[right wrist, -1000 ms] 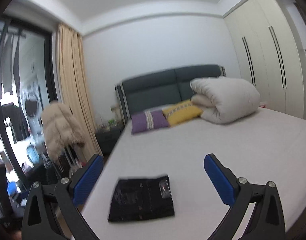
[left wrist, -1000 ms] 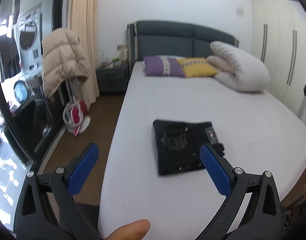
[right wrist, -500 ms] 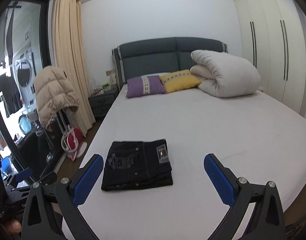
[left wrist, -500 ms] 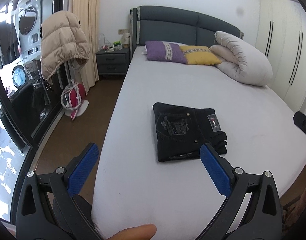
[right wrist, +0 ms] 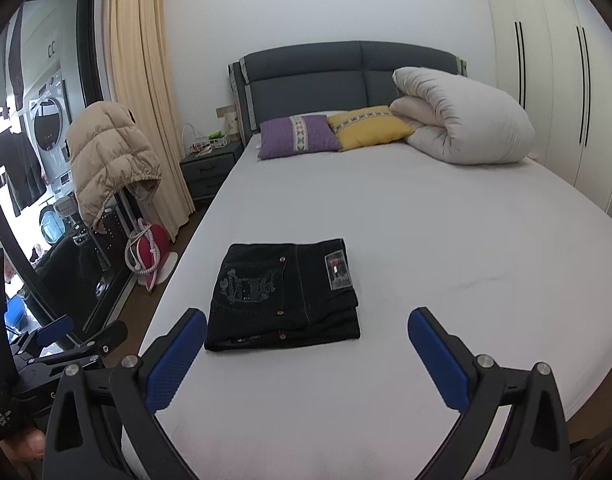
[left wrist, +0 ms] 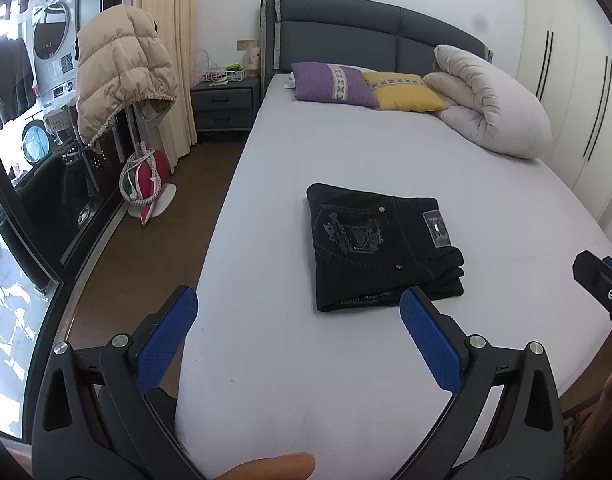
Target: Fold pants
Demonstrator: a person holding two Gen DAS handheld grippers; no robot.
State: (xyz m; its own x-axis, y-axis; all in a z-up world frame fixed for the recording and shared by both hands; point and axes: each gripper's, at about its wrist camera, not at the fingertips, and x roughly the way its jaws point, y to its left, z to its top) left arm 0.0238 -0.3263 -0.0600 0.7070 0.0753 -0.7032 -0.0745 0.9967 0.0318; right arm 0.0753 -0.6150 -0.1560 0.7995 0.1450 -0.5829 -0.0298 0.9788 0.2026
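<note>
The black jeans (right wrist: 284, 294) already lie folded square near the foot edge of the bed (right wrist: 445, 240), so both the left gripper (left wrist: 298, 334) and right gripper (right wrist: 307, 354), fingers spread and empty, should simply hold clear.

We see black denim pants (left wrist: 381, 246), matt and coarse-woven, with pale stitched embroidery, small metal rivets and a glossy patch label (left wrist: 437, 228). They lie on a bed (left wrist: 345, 360) covered in smooth, matt pale cloth. Each tool has matt black plastic arms, shiny metal screws and blue pads (right wrist: 174, 364) with a dotted rubbery texture. A puffy quilted beige jacket (left wrist: 122, 76) looks soft; the headboard (right wrist: 325, 76) is padded grey upholstery; the floor (left wrist: 154, 256) is dark wood
</note>
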